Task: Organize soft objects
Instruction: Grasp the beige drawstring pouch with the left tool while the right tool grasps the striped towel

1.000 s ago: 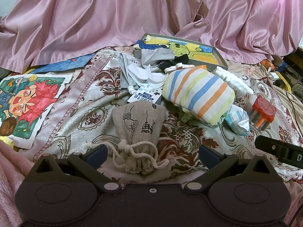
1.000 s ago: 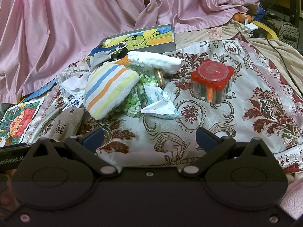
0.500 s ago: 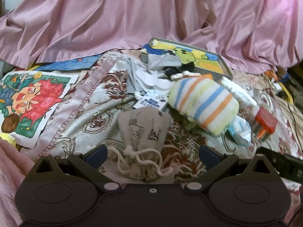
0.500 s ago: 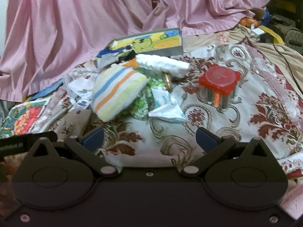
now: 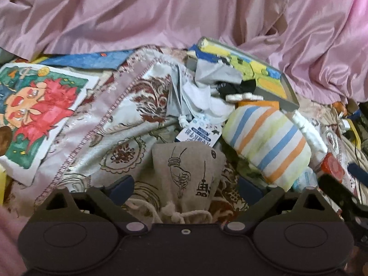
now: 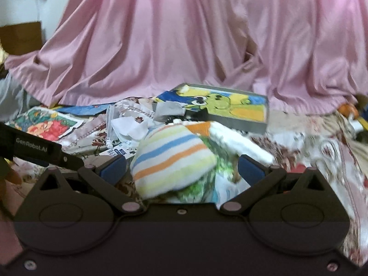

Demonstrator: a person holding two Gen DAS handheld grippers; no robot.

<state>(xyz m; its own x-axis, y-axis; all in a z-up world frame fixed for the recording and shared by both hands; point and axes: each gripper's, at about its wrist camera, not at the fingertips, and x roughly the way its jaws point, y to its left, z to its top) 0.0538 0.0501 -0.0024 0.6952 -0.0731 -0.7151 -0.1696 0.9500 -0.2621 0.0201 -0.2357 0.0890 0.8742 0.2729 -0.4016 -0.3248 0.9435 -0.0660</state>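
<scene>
**Both grippers close in on a cluttered spread**

Pink satin drapes [image 6: 184,46] fill the upper frame above a patterned cloth [image 5: 128,124] heaped with soft goods; the left gripper [image 5: 185,187], jaws wide but just narrowing, straddles a linen drawstring pouch [image 5: 186,174] at lower centre without pressing it, apparently lined up for a pick; the right gripper [image 6: 181,169] stands open around a striped towel roll [image 6: 172,161], pads clear; blur smears the green stuff beneath it, and the pouch's cord end is cut off.
</scene>
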